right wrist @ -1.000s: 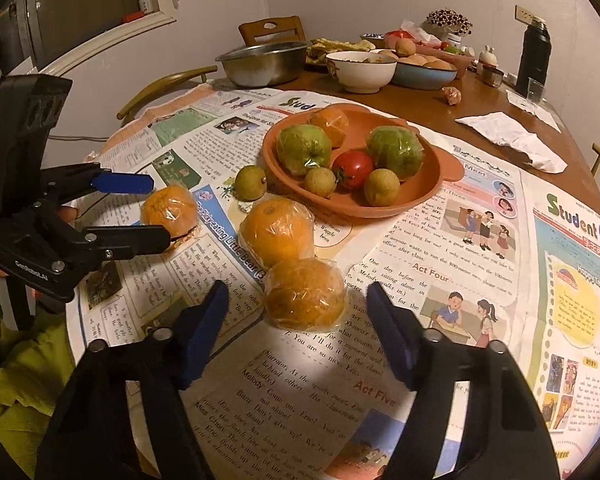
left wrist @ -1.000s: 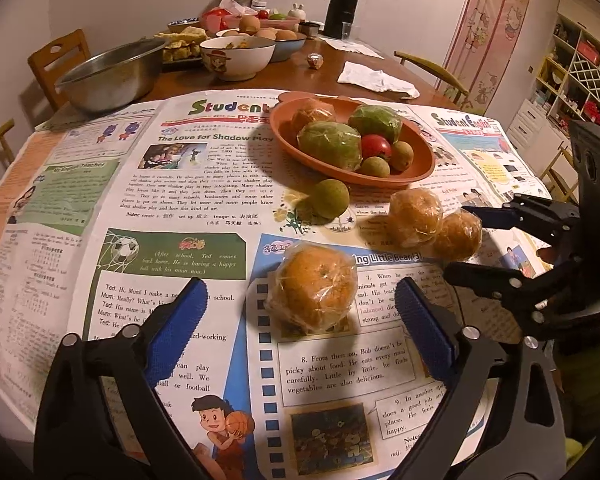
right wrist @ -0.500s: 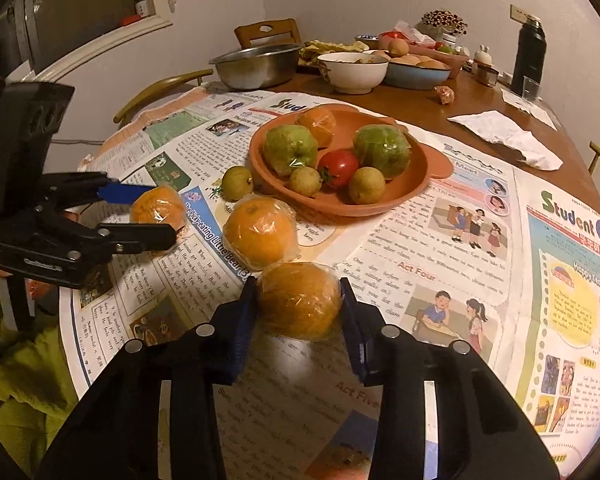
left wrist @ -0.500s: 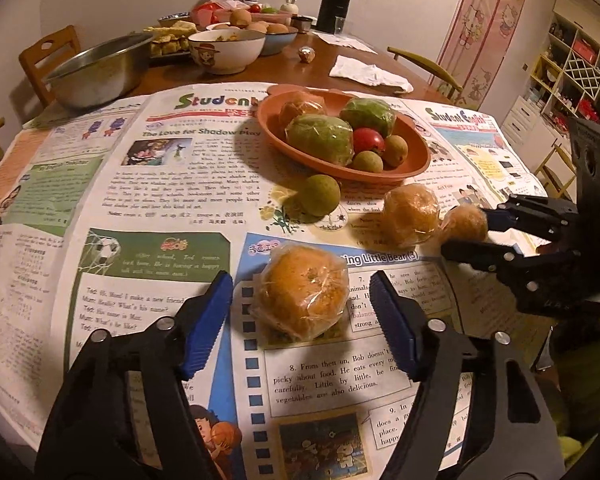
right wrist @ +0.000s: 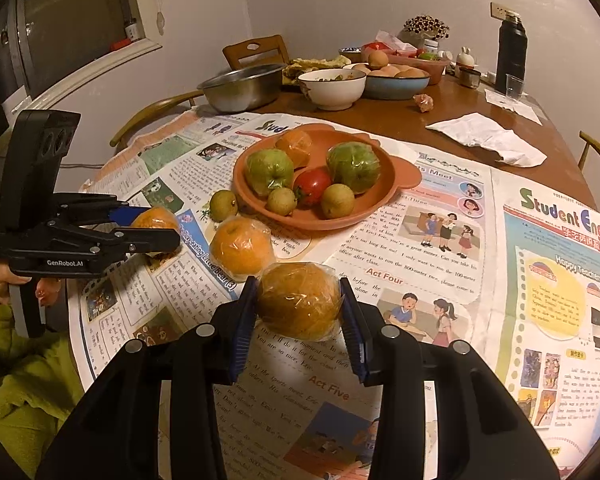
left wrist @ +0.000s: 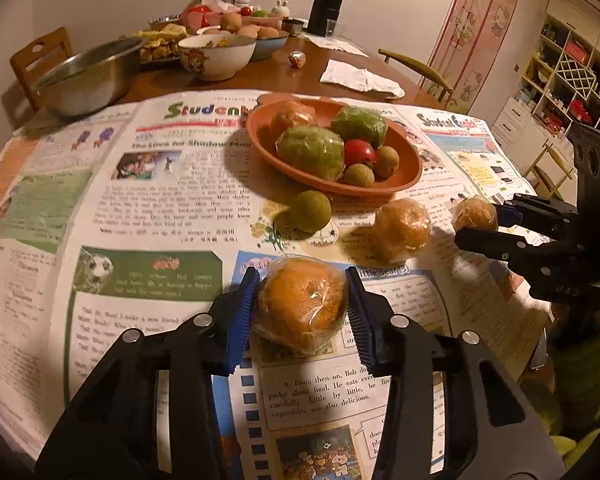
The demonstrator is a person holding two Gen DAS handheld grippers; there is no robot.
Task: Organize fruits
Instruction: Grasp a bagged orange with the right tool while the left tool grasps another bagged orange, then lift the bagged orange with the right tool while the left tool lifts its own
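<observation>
Left wrist view: newspaper-covered round worktop (left wrist: 148, 216) carries a shallow terracotta-orange oval dish (left wrist: 404, 184) already holding wrapped green and small fruits. Below the dish, the left gripper (left wrist: 302, 312) is closing on a plastic-wrapped orange (left wrist: 302, 304), blue pads against both flanks. Down and right of the dish, the right gripper (right wrist: 300, 312) pinches a second wrapped orange (right wrist: 298, 300), apparently just clear of the paper. A third wrapped orange (right wrist: 240, 246) and a loose small green fruit (right wrist: 223, 205) lie just beside the dish rim. Judgement: oranges are light and firm but yielding; film is slippery, so hold across the widest girth.
</observation>
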